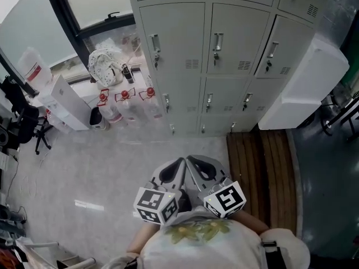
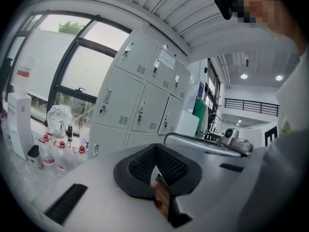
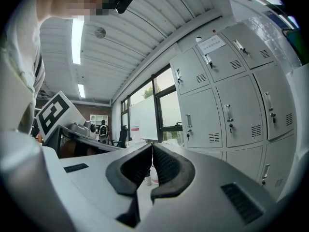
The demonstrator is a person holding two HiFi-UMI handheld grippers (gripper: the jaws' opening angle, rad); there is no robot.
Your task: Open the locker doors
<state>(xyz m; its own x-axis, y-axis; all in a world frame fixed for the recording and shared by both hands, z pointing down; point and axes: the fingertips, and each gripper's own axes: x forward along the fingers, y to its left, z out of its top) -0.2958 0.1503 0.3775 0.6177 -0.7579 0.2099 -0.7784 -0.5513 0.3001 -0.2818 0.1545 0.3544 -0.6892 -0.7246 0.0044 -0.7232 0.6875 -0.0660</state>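
Grey lockers (image 1: 224,55) stand in rows ahead, every door closed, each with a small handle (image 1: 155,42) and a key lock. Both grippers are held close to the person's chest, well short of the lockers. My left gripper (image 1: 183,160) is shut, tips touching, nothing between them. My right gripper (image 1: 188,158) is shut and empty too, its tips right beside the left's. In the left gripper view the lockers (image 2: 140,93) show beyond the shut jaws (image 2: 155,148). The right gripper view has the lockers (image 3: 227,95) at right, past its shut jaws (image 3: 152,146).
Clear bottles with red caps (image 1: 124,102) and a white bag (image 1: 105,67) sit on the floor left of the lockers. A white box (image 1: 67,102) stands further left. A wooden bench (image 1: 261,167) and a white slanted panel (image 1: 305,83) are at right. Grey floor (image 1: 101,167) lies in front.
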